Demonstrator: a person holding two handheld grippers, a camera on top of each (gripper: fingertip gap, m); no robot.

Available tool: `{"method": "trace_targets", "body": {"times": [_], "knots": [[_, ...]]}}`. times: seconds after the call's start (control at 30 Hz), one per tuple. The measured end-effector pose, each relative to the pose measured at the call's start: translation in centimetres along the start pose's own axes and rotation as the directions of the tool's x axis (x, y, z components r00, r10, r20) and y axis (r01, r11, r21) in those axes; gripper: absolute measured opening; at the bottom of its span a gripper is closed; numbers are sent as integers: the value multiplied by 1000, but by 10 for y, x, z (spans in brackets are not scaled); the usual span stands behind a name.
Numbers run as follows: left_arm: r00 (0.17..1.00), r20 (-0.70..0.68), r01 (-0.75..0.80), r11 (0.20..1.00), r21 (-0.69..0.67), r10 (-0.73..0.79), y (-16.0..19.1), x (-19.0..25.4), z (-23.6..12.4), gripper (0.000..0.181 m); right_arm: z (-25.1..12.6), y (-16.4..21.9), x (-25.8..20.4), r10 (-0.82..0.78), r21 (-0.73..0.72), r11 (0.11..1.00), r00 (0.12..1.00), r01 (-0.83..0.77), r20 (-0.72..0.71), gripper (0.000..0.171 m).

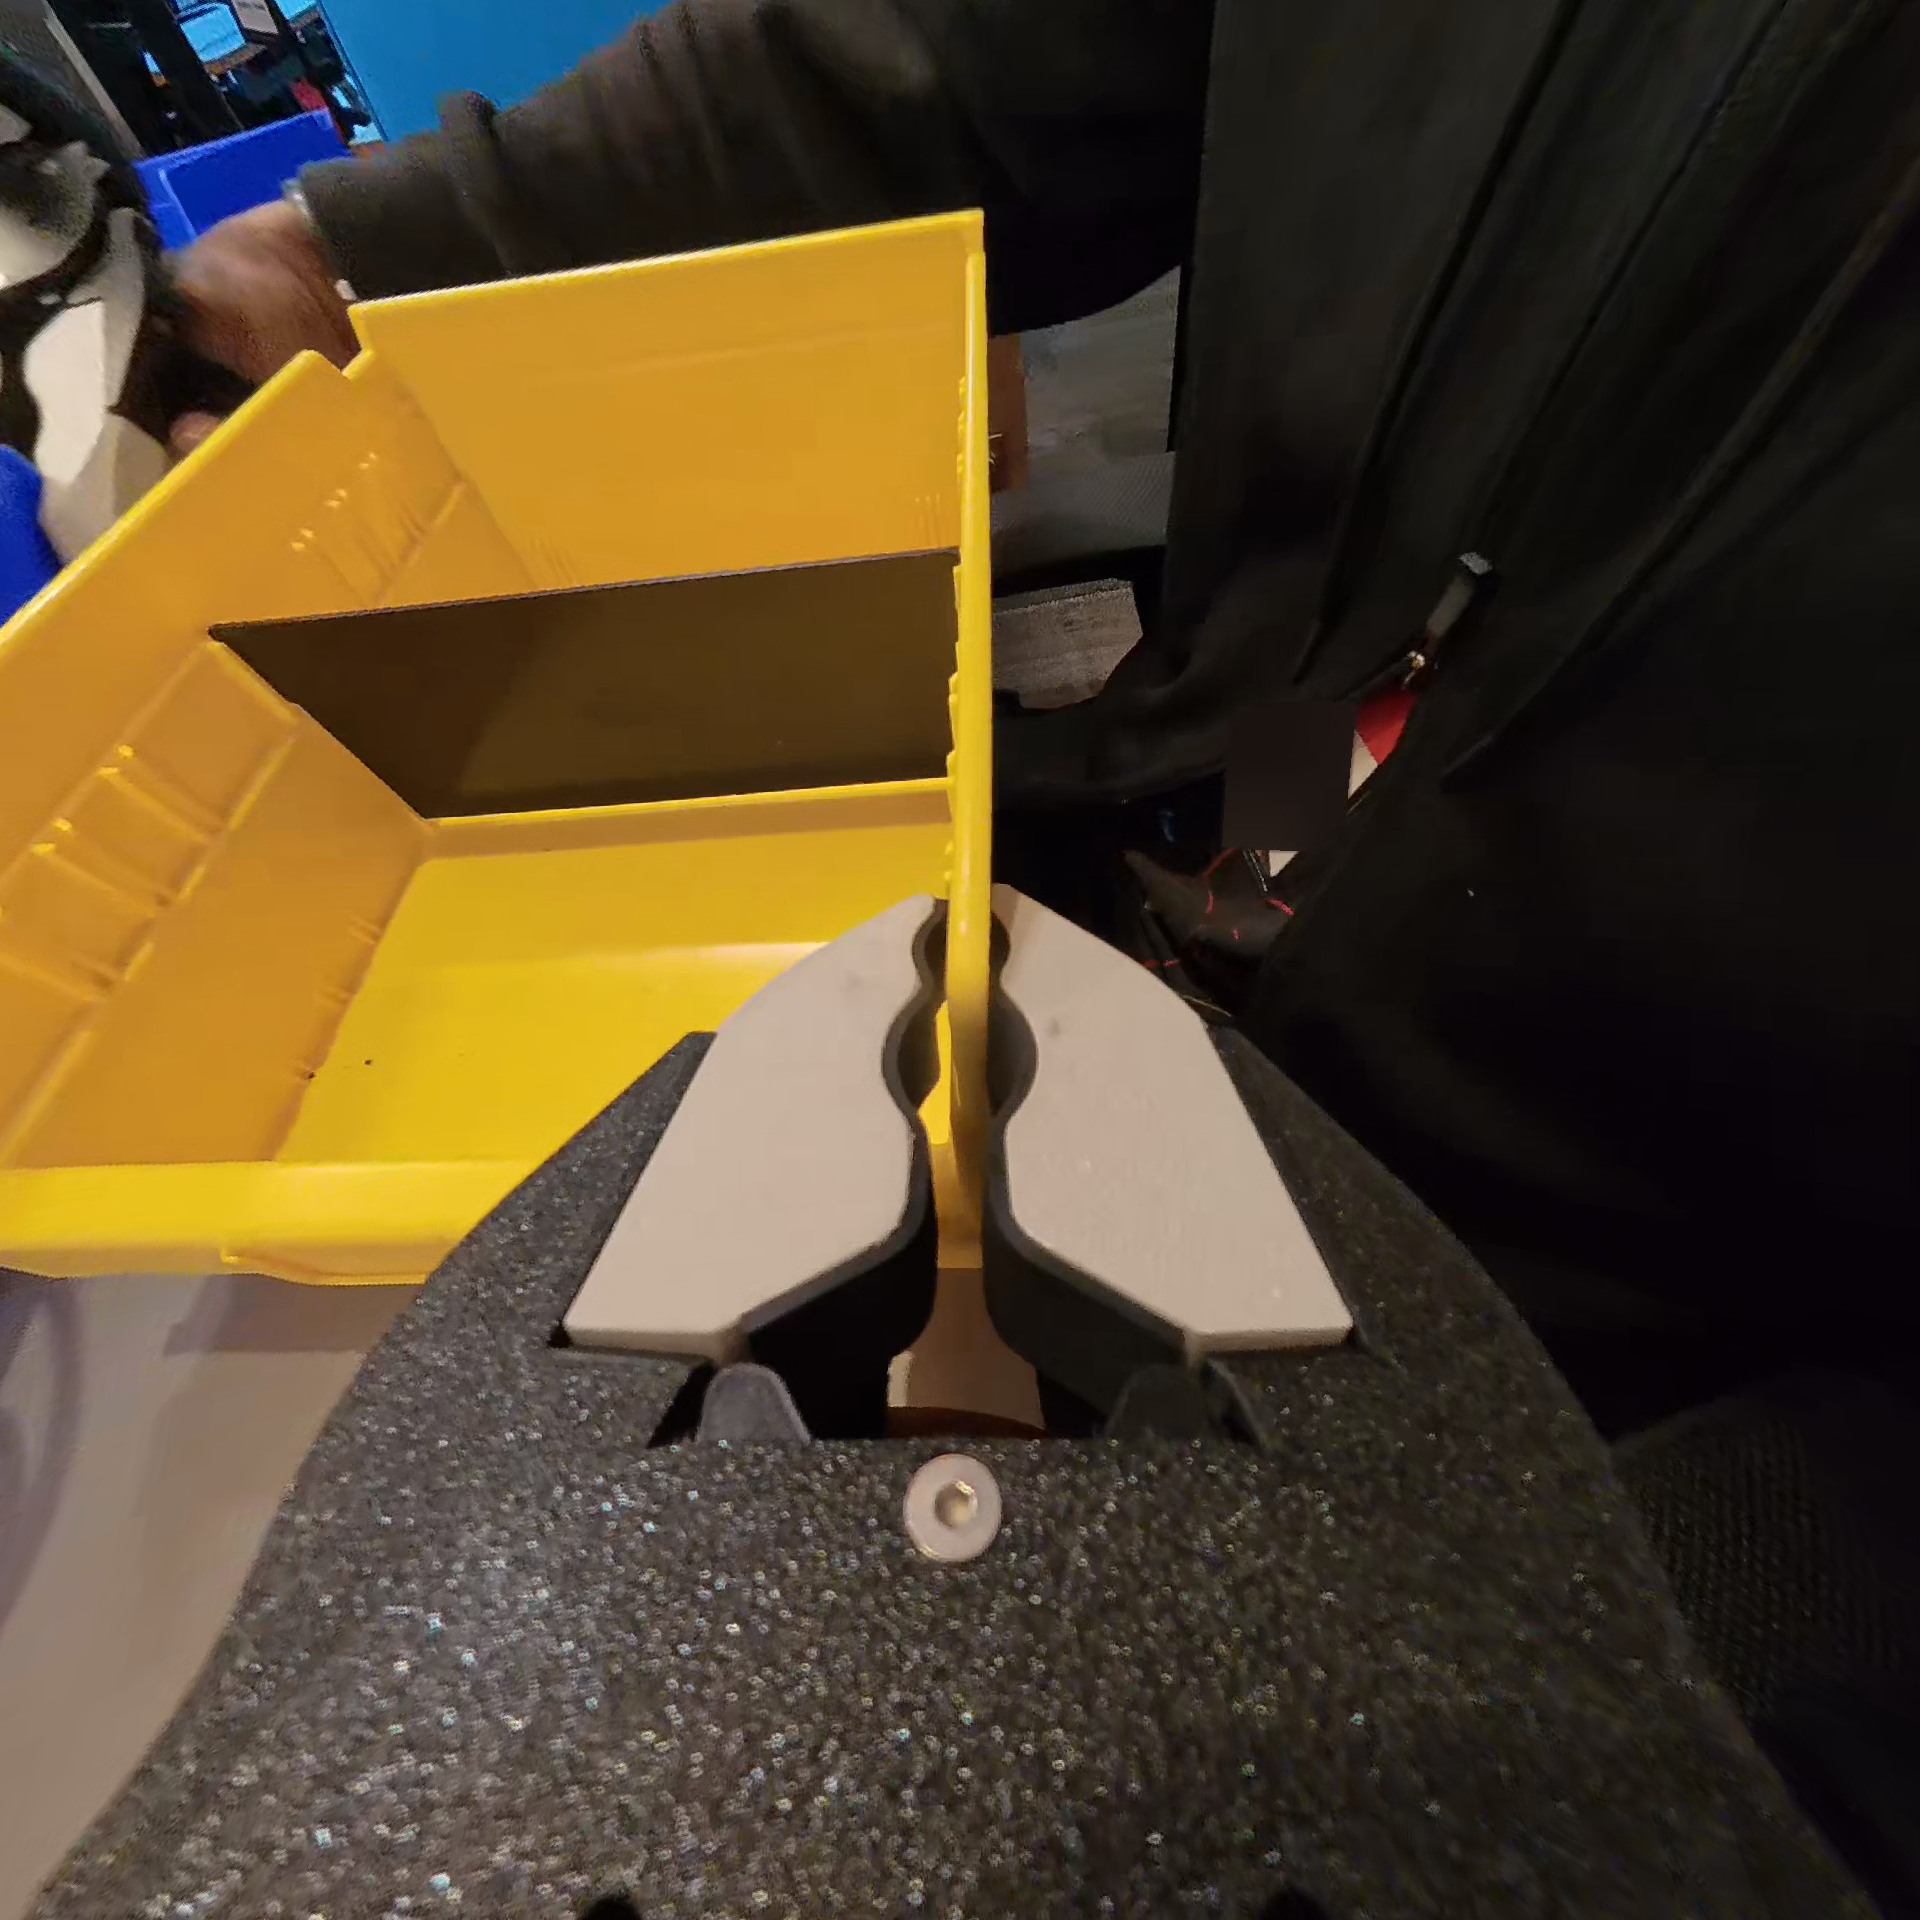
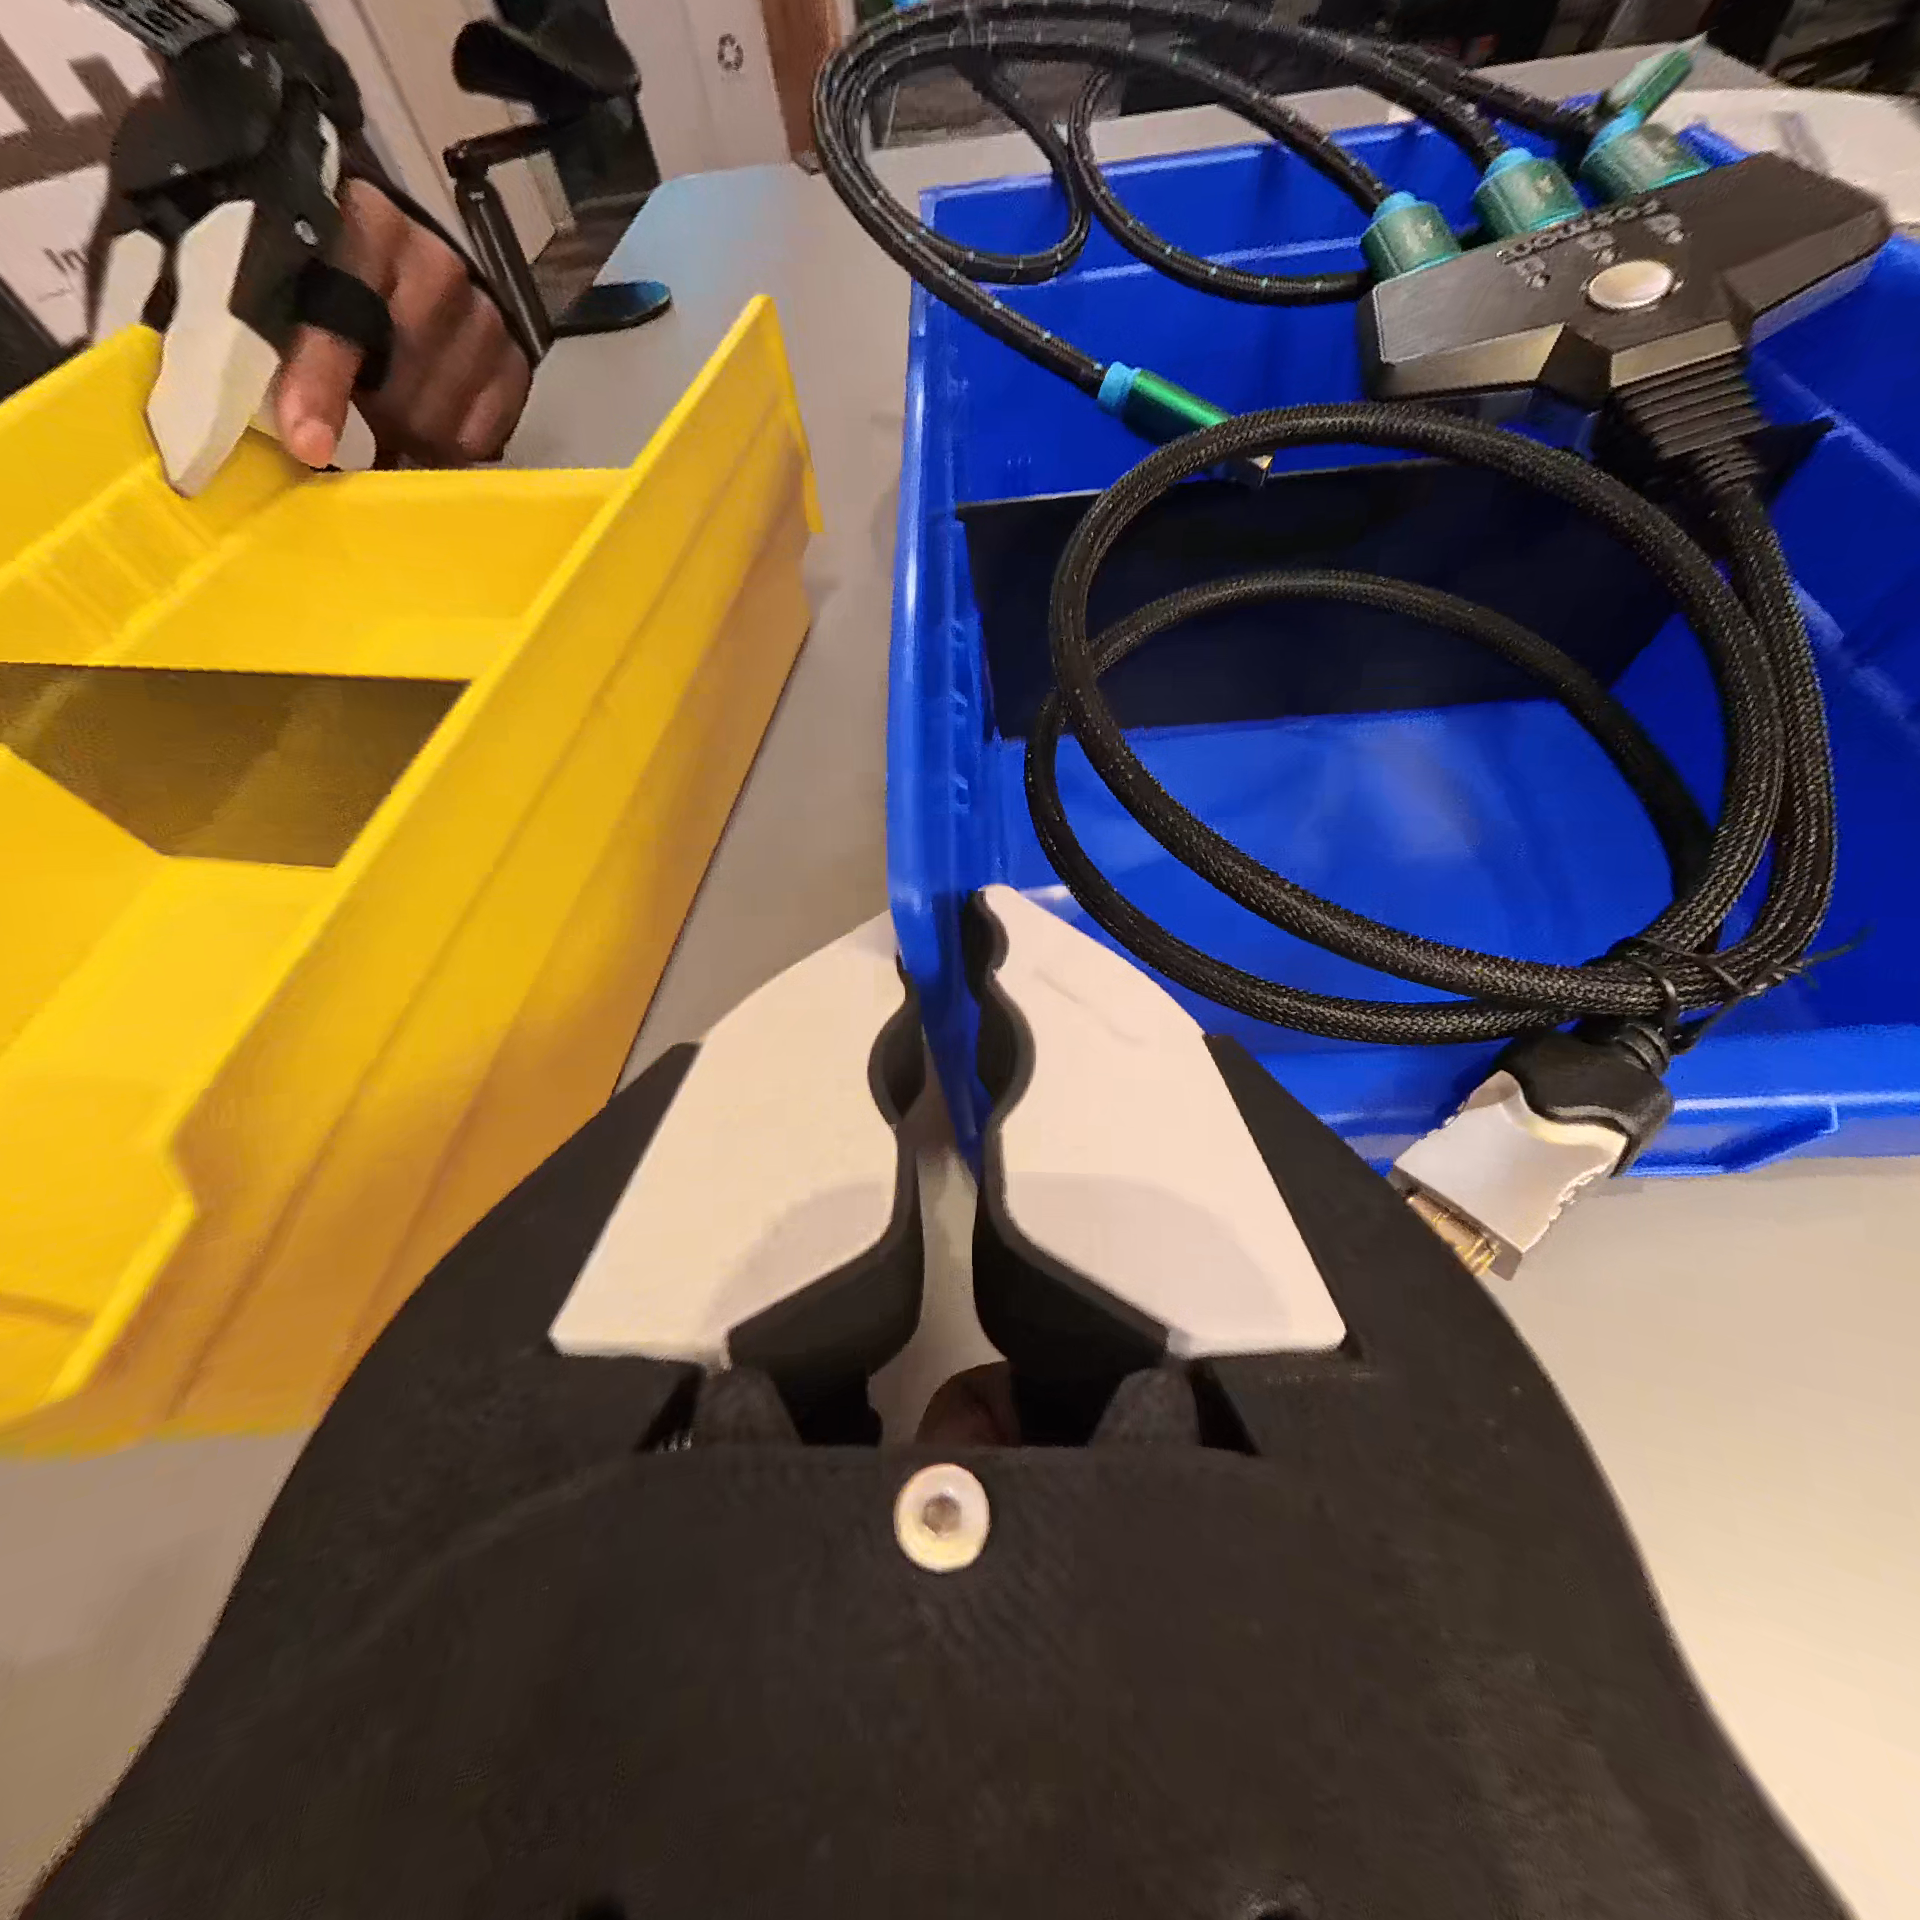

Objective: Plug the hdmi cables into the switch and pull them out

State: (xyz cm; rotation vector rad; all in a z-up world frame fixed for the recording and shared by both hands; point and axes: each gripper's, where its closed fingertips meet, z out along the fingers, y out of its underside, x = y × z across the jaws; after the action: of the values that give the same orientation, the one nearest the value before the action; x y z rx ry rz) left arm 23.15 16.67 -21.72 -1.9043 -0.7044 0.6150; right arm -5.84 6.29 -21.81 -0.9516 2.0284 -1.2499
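Observation:
The black HDMI switch (image 2: 1621, 301) rests on the blue bin (image 2: 1403, 821) at its far right. Three teal-green plugs (image 2: 1517, 192) on black braided cables (image 2: 935, 125) are in its ports. Another green plug (image 2: 1153, 400) lies loose over the bin. The switch's own coiled cable (image 2: 1382, 966) ends in a silver connector (image 2: 1507, 1174) over the bin's front edge. My right gripper (image 2: 940, 935) is shut on the blue bin's left wall. My left gripper (image 1: 966, 904) is shut on the right wall of a yellow bin (image 1: 499, 1039); it also shows in the right wrist view (image 2: 197, 416).
The yellow bin (image 2: 436, 831) stands left of the blue bin on the grey table (image 2: 1558, 1558), with a narrow gap between them. Each bin has a black divider (image 1: 623, 686). A person's dark sleeve (image 1: 779, 125) and hand reach behind the yellow bin. Another blue bin (image 1: 239, 177) stands far back. The left gripper's tips are roughly 30 cm from the right gripper's.

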Motion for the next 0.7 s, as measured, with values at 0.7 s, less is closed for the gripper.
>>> {"method": "trace_targets", "body": {"times": [0.7], "knots": [[951,285,54,974,218,-117,-42,-47,-15,36,-20,-59,-22,-292,-545,831,919,107,-264,35]]}}
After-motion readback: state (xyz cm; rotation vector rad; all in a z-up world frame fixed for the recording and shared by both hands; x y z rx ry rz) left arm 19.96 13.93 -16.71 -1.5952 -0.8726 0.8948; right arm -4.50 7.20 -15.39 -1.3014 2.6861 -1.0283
